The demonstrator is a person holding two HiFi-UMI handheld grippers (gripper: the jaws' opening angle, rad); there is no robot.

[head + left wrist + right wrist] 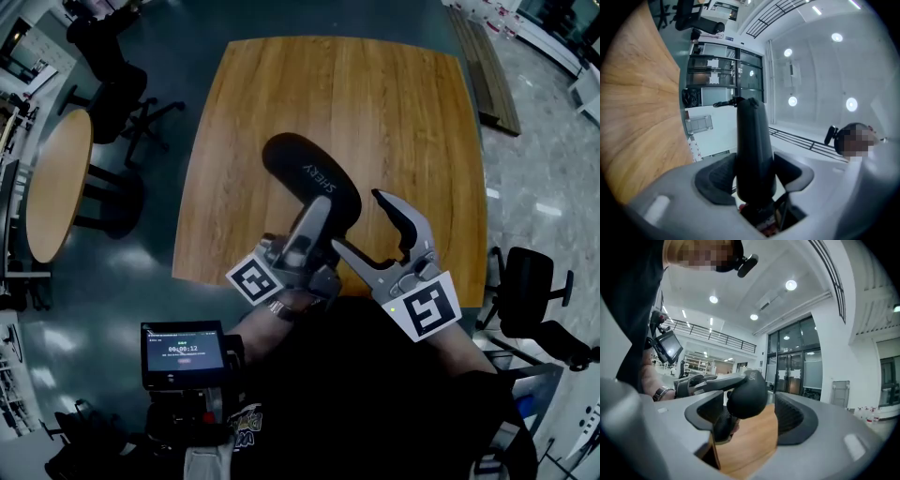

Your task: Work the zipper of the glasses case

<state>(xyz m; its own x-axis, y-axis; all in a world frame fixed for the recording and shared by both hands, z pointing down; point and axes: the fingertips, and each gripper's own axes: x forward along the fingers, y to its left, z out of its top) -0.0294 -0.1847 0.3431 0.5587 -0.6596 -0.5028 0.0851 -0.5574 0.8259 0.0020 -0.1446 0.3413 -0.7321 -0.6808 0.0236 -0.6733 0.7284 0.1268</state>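
A black glasses case [309, 178] is held up over the wooden table [375, 103]. My left gripper [317, 217] grips its near end from below. In the left gripper view the case [753, 150] stands upright between the two pads, and both press on it. My right gripper [358, 220] stands to the right of the case with its jaws wide apart. In the right gripper view the rounded end of the case [747, 394] shows between the pads [794, 420], closer to the left one, and nothing presses on it. The zipper pull is not visible.
A round table [56, 183] and office chairs [122, 103] stand at the left. Another chair [530, 291] is at the right. A small screen device [183, 352] hangs at the person's front. The table edge runs close under both grippers.
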